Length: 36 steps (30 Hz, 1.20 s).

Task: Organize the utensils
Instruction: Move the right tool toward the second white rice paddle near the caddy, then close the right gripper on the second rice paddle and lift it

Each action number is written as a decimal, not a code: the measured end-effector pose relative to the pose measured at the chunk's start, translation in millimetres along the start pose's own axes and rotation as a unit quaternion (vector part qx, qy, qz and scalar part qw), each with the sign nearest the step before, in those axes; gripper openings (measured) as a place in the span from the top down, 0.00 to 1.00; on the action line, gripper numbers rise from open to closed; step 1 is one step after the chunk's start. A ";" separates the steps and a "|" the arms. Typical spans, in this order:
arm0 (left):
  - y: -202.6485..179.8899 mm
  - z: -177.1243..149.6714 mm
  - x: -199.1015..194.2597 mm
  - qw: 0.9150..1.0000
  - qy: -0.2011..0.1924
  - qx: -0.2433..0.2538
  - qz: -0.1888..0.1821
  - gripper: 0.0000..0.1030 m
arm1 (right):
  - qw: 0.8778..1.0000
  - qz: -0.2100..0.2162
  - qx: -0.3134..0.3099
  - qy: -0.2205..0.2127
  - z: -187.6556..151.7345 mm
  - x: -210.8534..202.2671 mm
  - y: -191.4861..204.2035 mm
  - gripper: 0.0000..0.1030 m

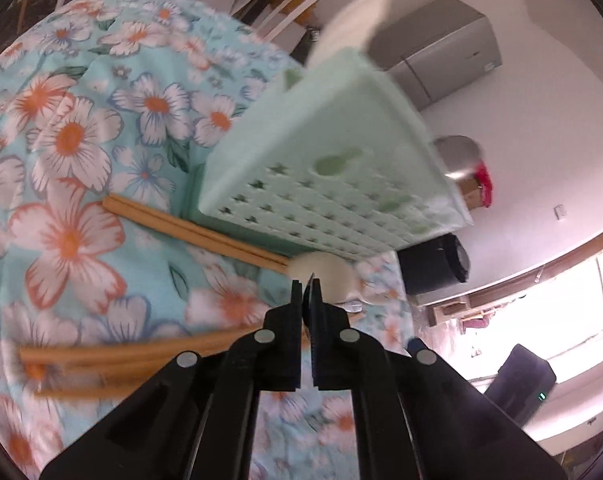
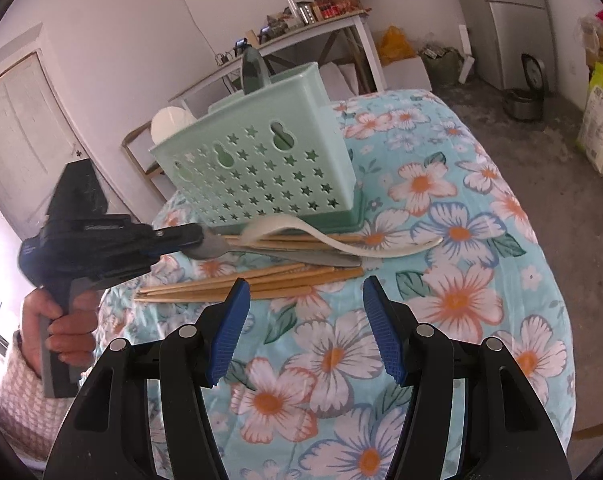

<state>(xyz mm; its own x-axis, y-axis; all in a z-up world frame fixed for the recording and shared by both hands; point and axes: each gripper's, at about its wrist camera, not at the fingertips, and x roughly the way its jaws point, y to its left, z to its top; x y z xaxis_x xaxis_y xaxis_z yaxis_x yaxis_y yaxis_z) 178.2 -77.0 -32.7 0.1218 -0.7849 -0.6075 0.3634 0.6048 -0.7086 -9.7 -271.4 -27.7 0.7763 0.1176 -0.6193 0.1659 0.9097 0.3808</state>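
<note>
1. clearly, a grey utensil [image 2: 217,246] with a flat, thin end was pinched at that end by the left gripper [image 2: 199,237], whose jaws were pressed together on it; the rest of it lay across the pile toward the right.
2. over it curved a white spoon [image 2: 341,242], and under both were wooden chopsticks [image 2: 261,280], lying loose on the flowered cloth [image 2: 441,280] just in front of the caddy.
3. the mint green caddy [image 2: 261,168], with star holes, stood behind the pile and already held a dark green utensil [image 2: 251,70] and a white one [image 2: 167,122], both upright.
4. the right gripper [image 2: 305,320] hovered near the chopsticks with its blue pads spread apart and nothing between them.
5. what could go wrong, i think: the grip was only on the thin end, so the long grey utensil could swing or slip out when it was lifted.
6. the white spoon rested on top of it, so a lift could drag the spoon and push chopsticks off the pile.
7. the left wrist view was blurred, so a fast move near the caddy wall could knock it.
</note>
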 end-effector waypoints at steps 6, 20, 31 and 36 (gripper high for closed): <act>5.7 -29.3 -23.3 1.000 0.005 0.009 0.006 0.98 | 0.999 -0.006 -0.037 -0.006 0.4 -3.4 18.3 0.45; 70.4 -63.0 -49.6 0.999 0.002 -0.028 0.038 0.97 | 0.964 -0.116 -0.241 0.012 11.4 43.5 54.9 0.61; 82.5 -64.5 -43.5 0.999 0.004 -0.041 0.023 0.97 | 0.885 -0.207 -0.414 0.055 -6.7 98.3 69.1 0.77; 84.4 -65.4 -45.5 0.999 0.006 -0.043 0.018 0.97 | 0.876 -0.196 -0.440 0.036 -10.1 95.4 85.4 0.77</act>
<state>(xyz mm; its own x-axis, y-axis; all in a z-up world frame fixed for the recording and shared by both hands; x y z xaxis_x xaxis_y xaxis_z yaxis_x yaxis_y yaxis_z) 143.0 18.5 -88.3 0.1230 -0.7611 -0.6369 0.2787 0.6425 -0.7139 72.4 -178.5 -61.2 0.7184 -0.2756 -0.6388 -0.1468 0.8374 -0.5264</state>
